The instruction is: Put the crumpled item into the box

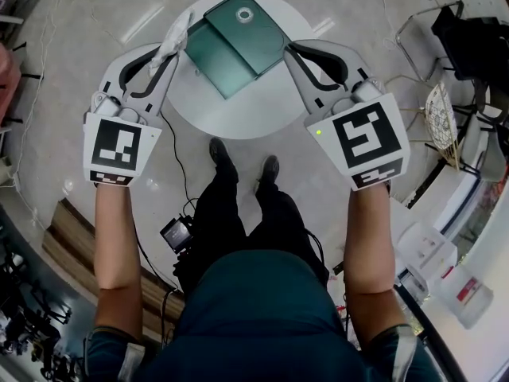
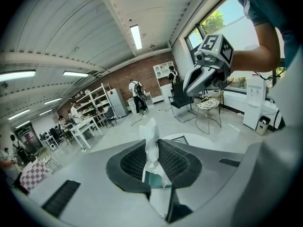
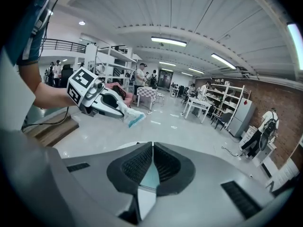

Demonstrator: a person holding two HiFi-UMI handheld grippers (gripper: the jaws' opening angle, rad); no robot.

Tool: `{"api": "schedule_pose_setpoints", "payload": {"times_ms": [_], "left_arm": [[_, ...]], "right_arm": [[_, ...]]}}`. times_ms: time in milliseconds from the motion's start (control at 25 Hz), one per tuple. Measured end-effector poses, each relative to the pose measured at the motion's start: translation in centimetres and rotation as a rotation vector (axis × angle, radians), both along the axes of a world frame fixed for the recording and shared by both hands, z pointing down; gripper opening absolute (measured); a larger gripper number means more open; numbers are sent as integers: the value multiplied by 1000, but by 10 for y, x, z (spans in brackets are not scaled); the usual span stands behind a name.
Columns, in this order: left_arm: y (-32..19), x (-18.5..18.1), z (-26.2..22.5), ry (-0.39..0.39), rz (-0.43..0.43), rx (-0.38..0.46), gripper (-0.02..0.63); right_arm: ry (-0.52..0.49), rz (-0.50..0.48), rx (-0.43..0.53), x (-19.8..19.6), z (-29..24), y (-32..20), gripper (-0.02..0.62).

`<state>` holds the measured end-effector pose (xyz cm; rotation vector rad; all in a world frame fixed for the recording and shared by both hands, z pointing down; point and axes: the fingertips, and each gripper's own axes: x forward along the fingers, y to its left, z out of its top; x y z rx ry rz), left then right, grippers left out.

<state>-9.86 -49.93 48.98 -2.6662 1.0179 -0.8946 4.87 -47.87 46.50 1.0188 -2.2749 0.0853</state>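
Note:
A teal box (image 1: pixel 216 60) lies open on the round white table (image 1: pixel 238 114), its lid (image 1: pixel 253 30) folded back with a small ring on it. My left gripper (image 1: pixel 172 52) is shut on a crumpled white item (image 1: pixel 174 37), held just off the box's left edge. In the left gripper view the crumpled item (image 2: pixel 151 145) stands up between the pads, with the box's teal showing below. My right gripper (image 1: pixel 291 52) hovers at the box's right edge, its jaws together and nothing between them. From the right gripper view, the left gripper (image 3: pixel 100 103) holds the crumpled item (image 3: pixel 131 116).
A wire chair (image 1: pixel 442 122) and dark equipment stand to the right. On the floor by my feet lie a small black device (image 1: pixel 176 233) with cables, and a wooden platform (image 1: pixel 75 241) at the left. Shelves, tables and people are far off across the room.

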Motion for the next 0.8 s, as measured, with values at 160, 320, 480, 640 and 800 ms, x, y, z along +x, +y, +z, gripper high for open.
{"api": "schedule_pose_setpoints", "payload": {"times_ms": [160,320,480,640,800], "left_arm": [[-12,2,29,0,2,-28,81],[-22,1,55,1,8,-59,83],[-26,-2,79,-1,14,-86,82],[-29,12,102,-3,20,-107,83],[-32,17,123,-10,23,-122,83]], "right_arm": [[-3,12,-24,2,27,-8,40],[-4,19,-52,-3,51,-14,40],[-3,22,-82,-10,72,-13,40],[-2,32,-110,2,97,-12,40],[-3,35,-120,5,116,-15,40]]}}
